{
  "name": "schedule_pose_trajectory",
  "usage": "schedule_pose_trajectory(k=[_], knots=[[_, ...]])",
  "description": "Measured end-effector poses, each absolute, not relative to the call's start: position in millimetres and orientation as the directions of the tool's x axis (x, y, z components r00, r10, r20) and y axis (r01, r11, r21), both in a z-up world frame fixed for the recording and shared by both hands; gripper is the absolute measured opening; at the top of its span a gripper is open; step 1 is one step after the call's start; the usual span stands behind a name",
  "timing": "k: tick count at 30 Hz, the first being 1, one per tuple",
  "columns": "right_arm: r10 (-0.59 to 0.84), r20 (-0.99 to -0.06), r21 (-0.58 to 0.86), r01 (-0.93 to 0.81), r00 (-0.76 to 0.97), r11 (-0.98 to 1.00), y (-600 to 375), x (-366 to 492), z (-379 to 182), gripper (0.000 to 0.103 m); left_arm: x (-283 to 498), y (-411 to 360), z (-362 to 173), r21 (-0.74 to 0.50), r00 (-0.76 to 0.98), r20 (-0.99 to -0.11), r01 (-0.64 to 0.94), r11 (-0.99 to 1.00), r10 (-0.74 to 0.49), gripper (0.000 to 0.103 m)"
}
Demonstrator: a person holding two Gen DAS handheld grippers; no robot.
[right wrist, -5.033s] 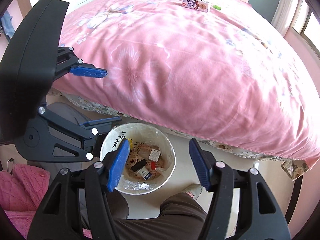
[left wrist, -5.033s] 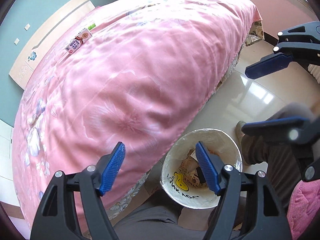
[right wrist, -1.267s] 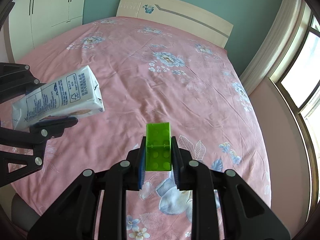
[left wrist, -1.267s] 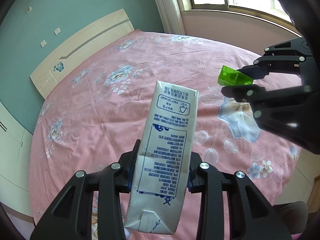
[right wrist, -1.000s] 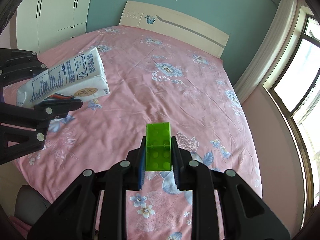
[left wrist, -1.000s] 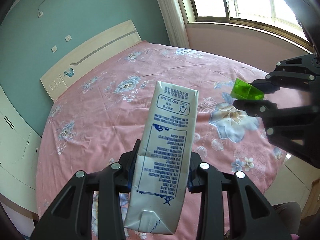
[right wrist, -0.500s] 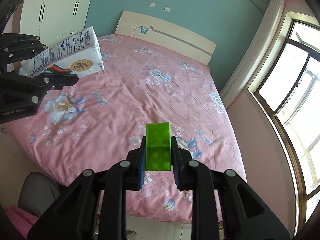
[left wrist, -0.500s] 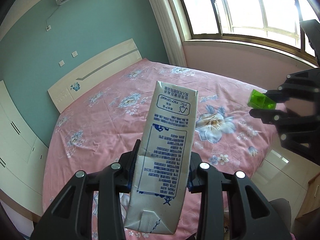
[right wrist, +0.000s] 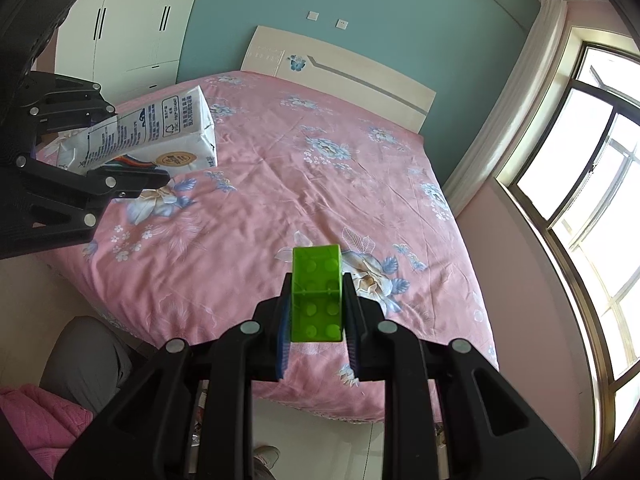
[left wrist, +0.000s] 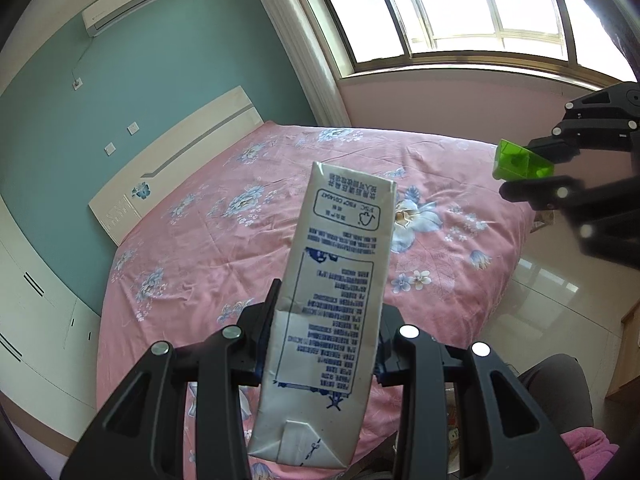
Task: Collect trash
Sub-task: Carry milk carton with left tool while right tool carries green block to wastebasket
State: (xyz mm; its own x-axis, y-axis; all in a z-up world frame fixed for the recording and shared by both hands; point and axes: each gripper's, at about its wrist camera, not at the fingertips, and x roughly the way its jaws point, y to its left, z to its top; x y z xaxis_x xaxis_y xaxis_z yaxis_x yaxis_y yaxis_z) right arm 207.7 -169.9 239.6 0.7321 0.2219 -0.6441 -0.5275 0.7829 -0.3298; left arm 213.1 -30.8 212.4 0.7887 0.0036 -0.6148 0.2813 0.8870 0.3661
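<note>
A white milk carton (left wrist: 332, 296) with blue print stands between the jaws of my left gripper (left wrist: 326, 340), which is shut on its lower half. From the right wrist view the same carton (right wrist: 152, 136) shows at the left, held out over the bed's edge. My right gripper (right wrist: 316, 316) is shut on a green toy brick (right wrist: 317, 292). In the left wrist view that brick (left wrist: 520, 162) appears at the right, pinched by the other gripper. Both hang above the foot of the pink bed. The bin is hidden.
A pink floral bedspread (right wrist: 300, 184) covers the bed, with a white headboard (right wrist: 340, 68) against a teal wall. A window (left wrist: 460, 12) and pink wall lie to the right. Shiny floor tiles (left wrist: 560, 304) run beside the bed. A person's grey trouser leg (right wrist: 84, 360) and pink sleeve (right wrist: 36, 420) are below.
Both grippers have pulled back from the bed and risen a little with their loads; the bed looks farther off, and floor and window have come into view. Both grips are unchanged.
</note>
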Motion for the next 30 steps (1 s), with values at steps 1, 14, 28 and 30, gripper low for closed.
schedule_pose_trajectory(k=[1,14,28,30], knots=[[0.226,-0.646,-0.327,-0.532,0.729,0.781,-170,204,236,0.024,208,-34,207,0.376,0.786,-0.618,0.292,0.88,0.003,0.04],[0.272,-0.718,-0.251,-0.603,0.64,0.758,-167,173,165,0.024,177,-49,130,0.417,0.735,-0.678,0.389,0.821,-0.003,0.04],[0.283,-0.781,-0.204,-0.655,0.556,0.727,-153,152,95,0.024,164,-40,50,0.359,0.635,-0.772,0.44,0.823,-0.003,0.04],[0.283,-0.794,-0.195,-0.666,0.538,0.72,-150,151,83,0.024,162,-39,37,0.346,0.616,-0.788,0.449,0.824,-0.004,0.04]])
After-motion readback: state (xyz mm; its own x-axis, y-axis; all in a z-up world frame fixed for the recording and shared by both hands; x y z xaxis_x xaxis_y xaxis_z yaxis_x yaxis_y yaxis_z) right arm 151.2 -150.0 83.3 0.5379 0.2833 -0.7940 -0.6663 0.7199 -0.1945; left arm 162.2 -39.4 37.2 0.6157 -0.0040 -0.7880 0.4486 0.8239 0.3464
